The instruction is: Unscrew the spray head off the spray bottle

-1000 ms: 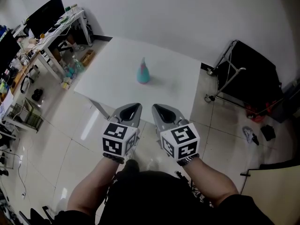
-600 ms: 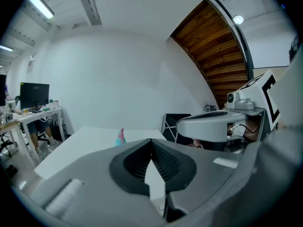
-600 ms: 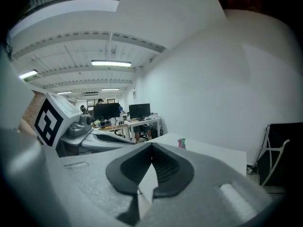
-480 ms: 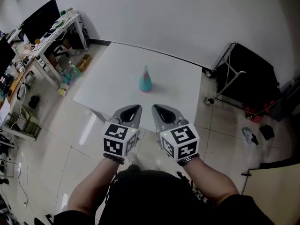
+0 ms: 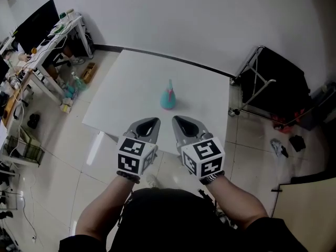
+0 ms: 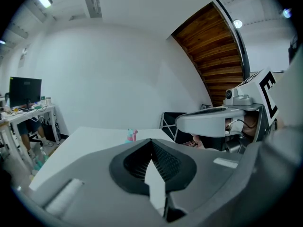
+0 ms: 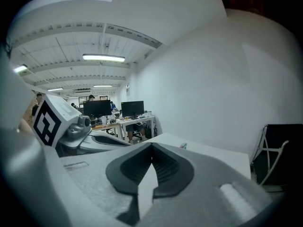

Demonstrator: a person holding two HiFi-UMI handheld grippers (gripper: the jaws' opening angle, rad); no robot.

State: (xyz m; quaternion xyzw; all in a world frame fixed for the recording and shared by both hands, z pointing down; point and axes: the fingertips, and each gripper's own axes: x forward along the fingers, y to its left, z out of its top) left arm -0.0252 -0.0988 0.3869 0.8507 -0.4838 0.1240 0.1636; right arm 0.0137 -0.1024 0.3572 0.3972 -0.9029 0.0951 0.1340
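Observation:
A small teal spray bottle with a pink spray head stands upright near the middle of a white table. It also shows far off in the left gripper view as the bottle, and its top peeks over the jaws in the right gripper view as the bottle. My left gripper and right gripper are side by side over the table's near edge, well short of the bottle. Both are shut with nothing between their jaws.
Desks with monitors and clutter line the left side of the room. A black folding cart stands right of the table. A white wall runs behind the table. Small items lie on the tiled floor at right.
Both grippers have moved forward together toward the table, and the bottle now appears closer to them. Their jaws stayed shut.

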